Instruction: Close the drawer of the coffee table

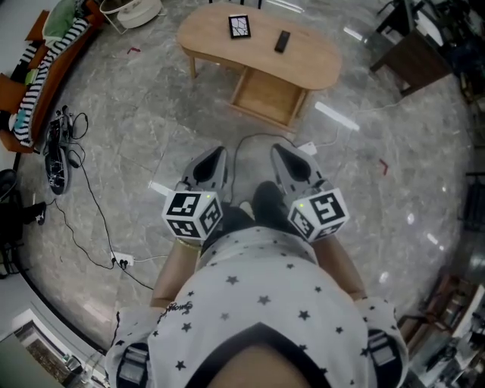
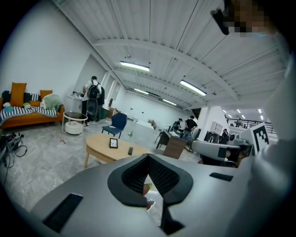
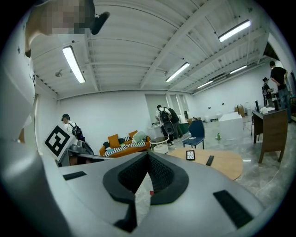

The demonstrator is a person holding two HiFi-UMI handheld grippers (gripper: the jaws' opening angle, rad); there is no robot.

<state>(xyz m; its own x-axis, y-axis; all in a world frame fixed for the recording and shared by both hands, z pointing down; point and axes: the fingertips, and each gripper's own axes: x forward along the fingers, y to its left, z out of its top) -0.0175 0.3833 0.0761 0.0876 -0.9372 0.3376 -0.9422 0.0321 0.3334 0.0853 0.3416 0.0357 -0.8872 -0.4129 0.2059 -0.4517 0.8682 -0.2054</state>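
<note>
Drawer (image 1: pixel 265 97): out, opens toward person, crosswise to coffee table (image 1: pixel 322 64) long axis.
L gripper (image 1: pixel 218 154): jaws together, empty.
R gripper (image 1: pixel 277 151): same.

A grey marbled floor (image 1: pixel 136 129), polished enough to throw back streaks of lamp light, fills the head view. At the upper left edge stands an orange sofa (image 1: pixel 9 95) strewn with a striped blanket (image 1: pixel 42 87) and a green cushion (image 1: pixel 59 19). Black cables (image 1: pixel 79 189) trail from a dark heap (image 1: pixel 57 155) beside it down to a white power strip (image 1: pixel 121 260). A dark wooden desk (image 1: pixel 413 57) sits at the upper right. In the left gripper view the walls (image 2: pixel 41 60) are plain white. The ribbed white ceiling (image 2: pixel 157 37) carries long strip lights (image 2: pixel 134 66). A blue chair (image 2: pixel 116 123) stands right of a round white side table (image 2: pixel 74 122).
</note>
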